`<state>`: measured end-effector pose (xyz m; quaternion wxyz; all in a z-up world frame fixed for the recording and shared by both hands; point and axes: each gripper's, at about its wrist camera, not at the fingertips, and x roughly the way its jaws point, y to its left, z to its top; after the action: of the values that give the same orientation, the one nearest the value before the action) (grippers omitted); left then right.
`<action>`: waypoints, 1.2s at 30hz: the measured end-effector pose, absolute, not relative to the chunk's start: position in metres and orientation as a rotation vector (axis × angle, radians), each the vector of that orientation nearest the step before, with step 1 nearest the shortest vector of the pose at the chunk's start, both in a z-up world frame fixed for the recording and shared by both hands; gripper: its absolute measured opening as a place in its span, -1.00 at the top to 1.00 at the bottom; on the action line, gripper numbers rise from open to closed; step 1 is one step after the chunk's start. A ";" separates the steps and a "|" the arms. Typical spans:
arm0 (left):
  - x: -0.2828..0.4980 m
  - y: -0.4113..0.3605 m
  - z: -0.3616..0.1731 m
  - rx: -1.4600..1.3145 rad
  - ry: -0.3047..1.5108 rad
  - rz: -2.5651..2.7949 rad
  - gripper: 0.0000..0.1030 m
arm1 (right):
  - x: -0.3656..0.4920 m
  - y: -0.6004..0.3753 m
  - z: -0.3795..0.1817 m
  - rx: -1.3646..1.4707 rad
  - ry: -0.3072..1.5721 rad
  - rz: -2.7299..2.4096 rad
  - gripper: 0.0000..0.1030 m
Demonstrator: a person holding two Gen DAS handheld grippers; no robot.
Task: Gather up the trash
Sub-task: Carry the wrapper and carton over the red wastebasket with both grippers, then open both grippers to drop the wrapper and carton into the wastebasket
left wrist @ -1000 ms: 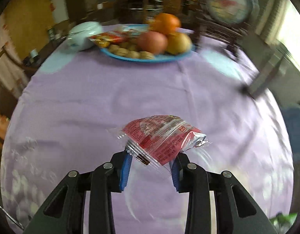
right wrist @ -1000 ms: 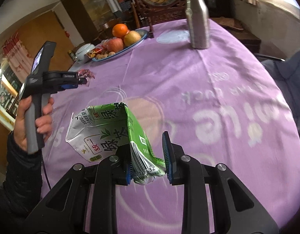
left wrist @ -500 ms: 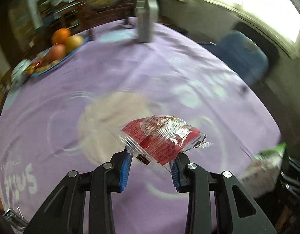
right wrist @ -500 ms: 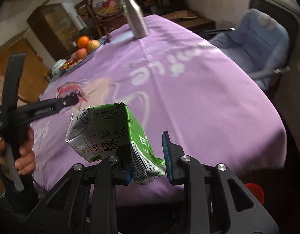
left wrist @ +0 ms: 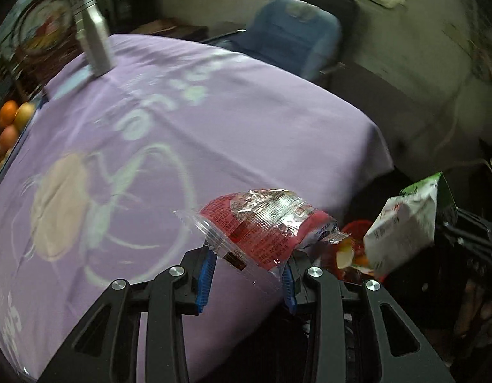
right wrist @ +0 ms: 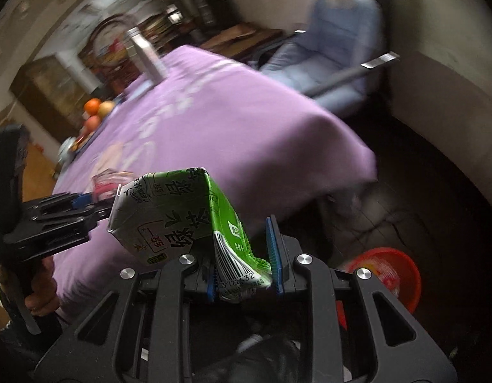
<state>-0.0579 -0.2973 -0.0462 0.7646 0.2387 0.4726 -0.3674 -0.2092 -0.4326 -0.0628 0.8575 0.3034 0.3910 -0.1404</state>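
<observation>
My left gripper (left wrist: pixel 247 271) is shut on a red foil snack wrapper (left wrist: pixel 265 233), held over the near edge of the purple table (left wrist: pixel 214 111). My right gripper (right wrist: pixel 244 265) is shut on the crumpled end of a crushed green and white drink carton (right wrist: pixel 182 217), out past the table's corner. A red trash bin (right wrist: pixel 392 274) with scraps in it stands on the dark floor below and to the right. In the left wrist view the carton (left wrist: pixel 405 229) hangs over that bin (left wrist: pixel 357 228). The right wrist view shows the left gripper (right wrist: pixel 86 201) and its wrapper (right wrist: pixel 108 185) at the left.
A steel bottle (left wrist: pixel 94 48) stands at the table's far side, and a plate of fruit (right wrist: pixel 95 111) lies further back. A blue armchair (left wrist: pixel 290 38) sits beyond the table by the wall. A person's hand (right wrist: pixel 38 290) holds the left gripper's handle.
Both grippers have swung from over the table's middle out to its edge, rolling as they went, and the red bin has come into view. Both still hold their trash.
</observation>
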 end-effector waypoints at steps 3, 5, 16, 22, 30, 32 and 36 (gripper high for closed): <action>-0.080 -0.318 -0.053 0.583 1.013 -0.852 0.28 | -0.242 -0.456 -0.082 0.703 0.832 -0.371 0.47; -0.098 -0.334 -0.057 0.625 1.001 -0.894 0.28 | -0.261 -0.468 -0.098 0.747 0.847 -0.415 0.47; -0.193 -0.409 -0.105 0.853 1.001 -1.148 0.28 | -0.329 -0.515 -0.181 0.942 0.902 -0.563 0.47; -0.218 -0.446 -0.171 0.989 1.045 -1.190 0.28 | -0.351 -0.535 -0.235 1.048 0.943 -0.621 0.47; -0.228 -0.483 -0.266 1.124 1.136 -1.180 0.29 | -0.362 -0.553 -0.306 1.161 1.014 -0.713 0.47; -0.230 -0.490 -0.287 1.144 1.162 -1.171 0.29 | -0.363 -0.554 -0.319 1.160 1.029 -0.747 0.47; -0.229 -0.500 -0.331 1.185 1.235 -1.136 0.29 | -0.363 -0.554 -0.343 1.185 1.058 -0.779 0.47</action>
<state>-0.2289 -0.4997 -0.3307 0.5174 0.4936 0.5143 -0.4733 -0.3631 -0.5540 -0.3428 0.6334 0.5183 0.4627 -0.3406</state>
